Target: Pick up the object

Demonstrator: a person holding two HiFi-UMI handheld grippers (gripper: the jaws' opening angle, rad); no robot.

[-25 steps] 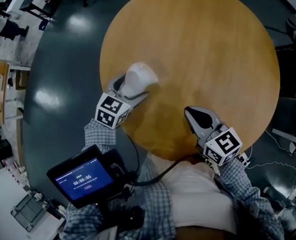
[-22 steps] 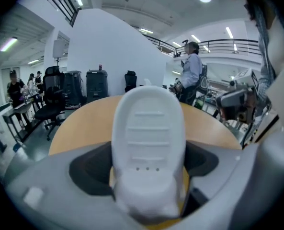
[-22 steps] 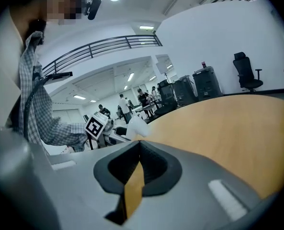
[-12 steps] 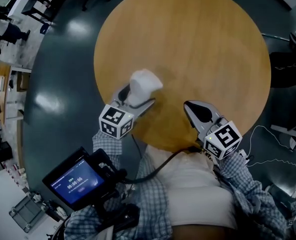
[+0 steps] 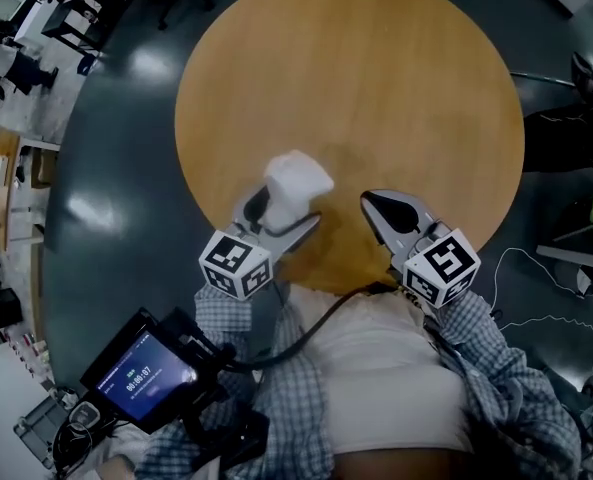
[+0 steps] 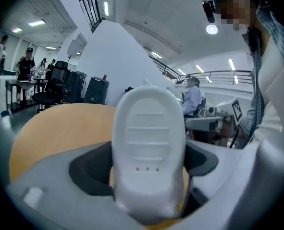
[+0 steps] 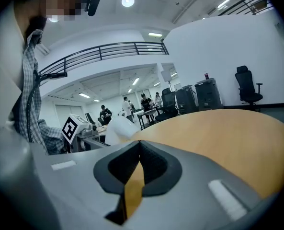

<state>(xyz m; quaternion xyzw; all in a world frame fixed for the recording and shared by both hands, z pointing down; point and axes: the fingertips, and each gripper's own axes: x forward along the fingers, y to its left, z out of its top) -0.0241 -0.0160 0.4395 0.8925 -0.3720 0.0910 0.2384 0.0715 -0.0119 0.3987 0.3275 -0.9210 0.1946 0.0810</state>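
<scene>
Clamped on object [image 5: 294,181] at lower centre with left gripper [image 5: 281,218] jaws; right gripper [image 5: 372,204] jaws together, empty. Hold squeeze steady, raise straight off surface [image 5: 376,88].

A round, tan wooden table [image 5: 376,88] stands on a glossy dark grey floor [image 5: 106,268] that mirrors the lights (pale blotches). Plain white walls [image 7: 228,51] rise beside a black-railed upper gallery [image 7: 103,49]. A round ceiling lamp [image 7: 128,1] glows, and a black swivel office chair [image 7: 248,87] stands by the wall.
</scene>
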